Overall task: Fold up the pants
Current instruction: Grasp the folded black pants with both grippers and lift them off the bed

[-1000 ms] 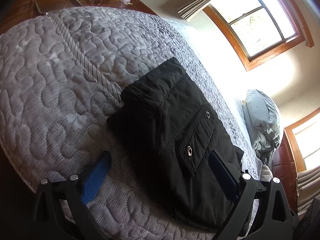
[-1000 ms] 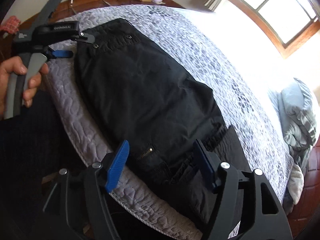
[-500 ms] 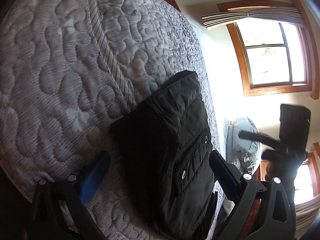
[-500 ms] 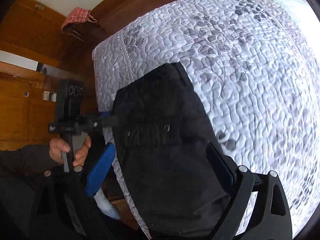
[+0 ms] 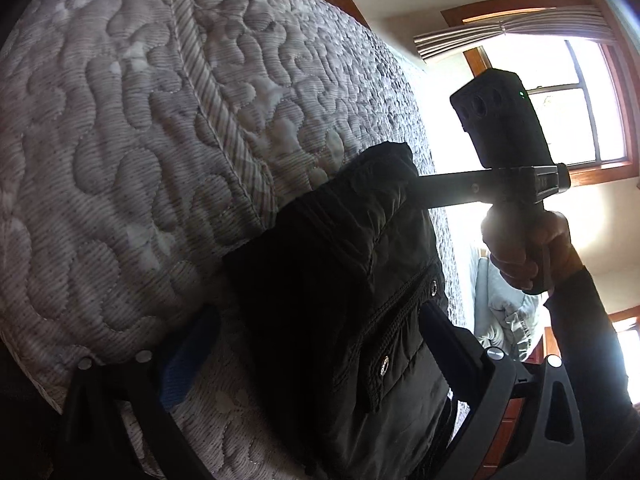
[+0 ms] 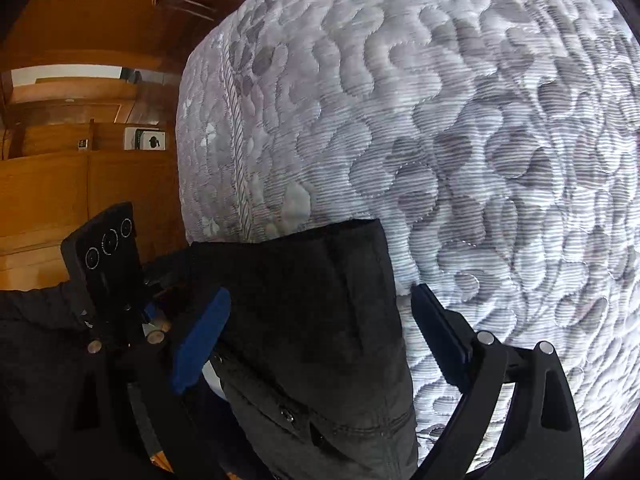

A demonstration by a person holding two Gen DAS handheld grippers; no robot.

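Black pants [image 5: 344, 292] lie lengthwise near the edge of a grey quilted mattress [image 5: 140, 128]; a snap pocket flap shows in the left wrist view. They also show in the right wrist view [image 6: 304, 320]. My left gripper [image 5: 316, 348] is open, its blue pads on either side of the pants' near end. My right gripper [image 6: 320, 328] is open and straddles the other end. The right gripper's body [image 5: 508, 136] shows in the left wrist view, its fingers hidden behind the fabric. The left gripper's body [image 6: 108, 264] shows in the right wrist view.
The mattress [image 6: 480, 140] stretches far beyond the pants. Its edge drops to a wooden floor and wood cabinets [image 6: 60, 168]. A window [image 5: 560, 100] with a wooden frame and a grey pillow [image 5: 504, 308] lie past the bed.
Both grippers have moved in closer to the pants' ends and lower toward the mattress. The right gripper has come nearer the far end in the left wrist view. Both stay open.
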